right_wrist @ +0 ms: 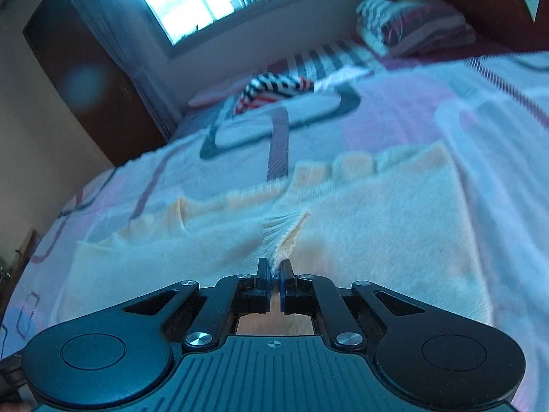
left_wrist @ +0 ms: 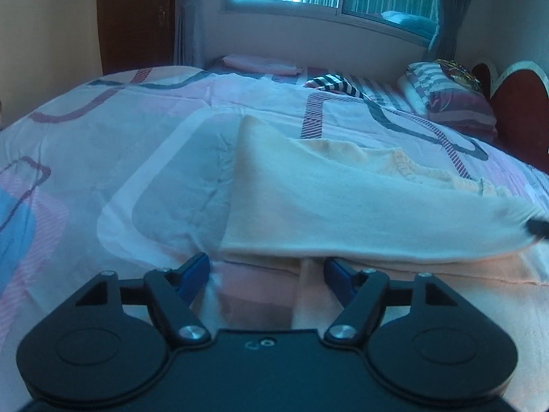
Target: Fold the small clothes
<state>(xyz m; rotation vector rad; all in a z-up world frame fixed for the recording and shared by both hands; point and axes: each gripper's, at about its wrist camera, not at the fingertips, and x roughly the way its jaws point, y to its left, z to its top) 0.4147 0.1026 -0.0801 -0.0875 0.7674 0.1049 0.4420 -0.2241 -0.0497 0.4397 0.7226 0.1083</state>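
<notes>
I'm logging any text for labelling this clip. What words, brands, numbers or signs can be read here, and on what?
No readable words, brands or numbers in either view.
Right gripper body: a small crosshair mark, not text.
Left gripper body: small embossed marks, too blurred to read.
Cream garment, bedsheet, striped cloth: patterns only, no lettering.

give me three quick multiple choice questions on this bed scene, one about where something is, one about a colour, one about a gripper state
1. Where does the striped garment lie?
A. far across the bed, toward the window
B. under the left gripper
C. on the floor

2. What colour is the cloth being folded?
A. dark green
B. pale cream
C. black

3. How is the right gripper set?
A. wide open above the bed
B. out of view
C. shut on a pinch of the cloth

Answers: A, it sits beyond the cream cloth near the window wall; B, its surface is light cream; C, its jaws nearly meet with bunched fabric between them, while the left gripper is open.
</notes>
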